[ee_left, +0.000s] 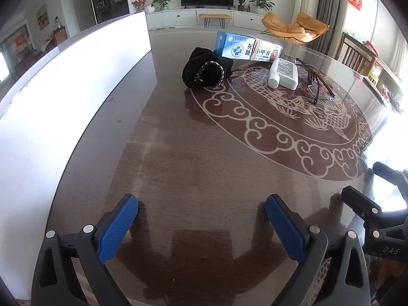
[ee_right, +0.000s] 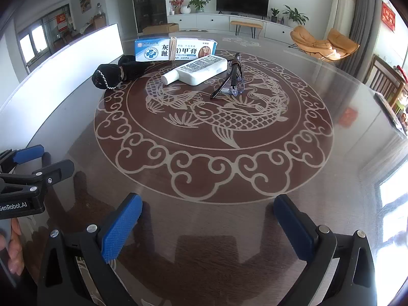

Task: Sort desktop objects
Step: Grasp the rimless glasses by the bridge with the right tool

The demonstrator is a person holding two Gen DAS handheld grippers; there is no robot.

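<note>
Four objects lie at the far side of the round table: a black cloth pouch [ee_left: 205, 70] [ee_right: 114, 74], a blue-and-white medicine box [ee_left: 248, 48] [ee_right: 176, 49], a white bottle lying on its side [ee_left: 283, 73] [ee_right: 196, 71] and folded glasses [ee_left: 320, 86] [ee_right: 233, 77]. My left gripper [ee_left: 201, 209] is open and empty, low over the near table edge. My right gripper [ee_right: 207, 206] is open and empty, also near the front edge. Each gripper shows in the other's view, the right [ee_left: 377, 204] and the left [ee_right: 38, 163].
The dark glass-topped table [ee_right: 209, 224] has a koi and cloud pattern [ee_right: 224, 119]. A white box or board [ee_left: 63, 81] [ee_right: 71, 68] stands along the table's left side. A wooden chair [ee_right: 385, 79] stands at the right.
</note>
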